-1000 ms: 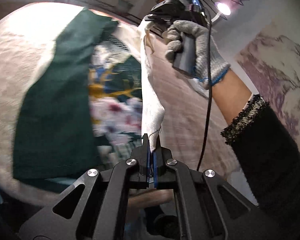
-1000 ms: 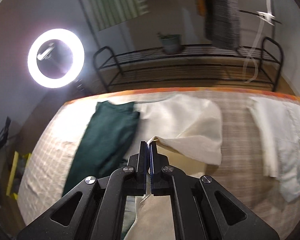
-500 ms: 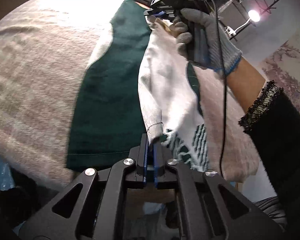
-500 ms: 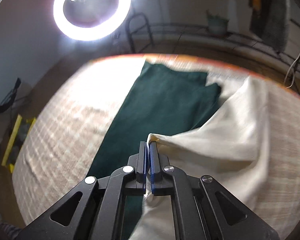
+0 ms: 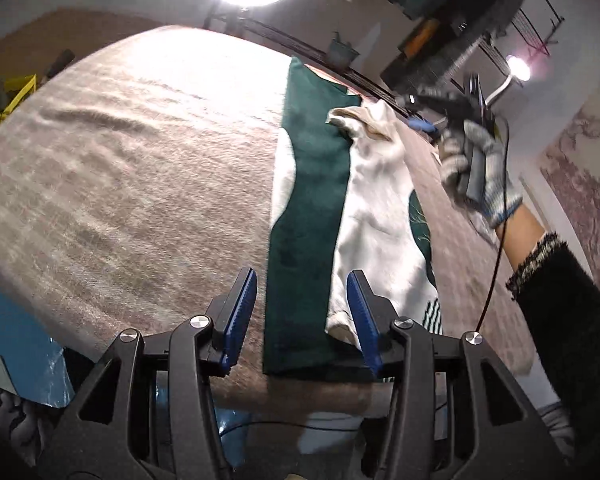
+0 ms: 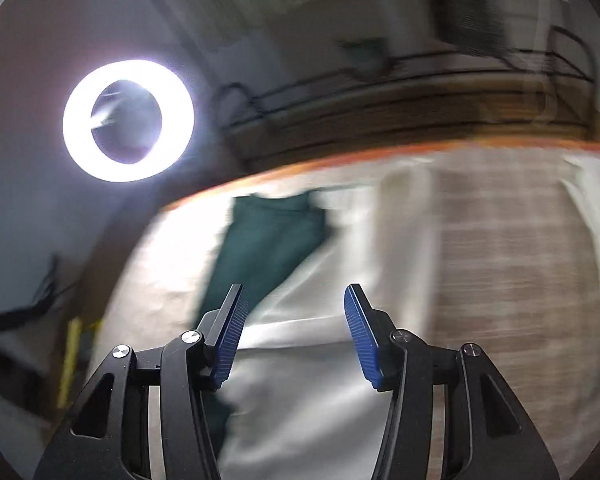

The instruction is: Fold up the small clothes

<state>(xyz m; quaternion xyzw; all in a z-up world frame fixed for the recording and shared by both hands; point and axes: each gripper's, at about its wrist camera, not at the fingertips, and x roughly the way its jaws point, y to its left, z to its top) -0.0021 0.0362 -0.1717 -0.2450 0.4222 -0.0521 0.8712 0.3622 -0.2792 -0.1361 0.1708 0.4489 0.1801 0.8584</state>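
Both your left gripper and right gripper gape, released; the long white-and-green folded garment runs lengthwise away from your left, nearer one.

One dark green garment on the table, one white garment lying across it. Beyond the table: one ring light. Two grippers, jaws apart.
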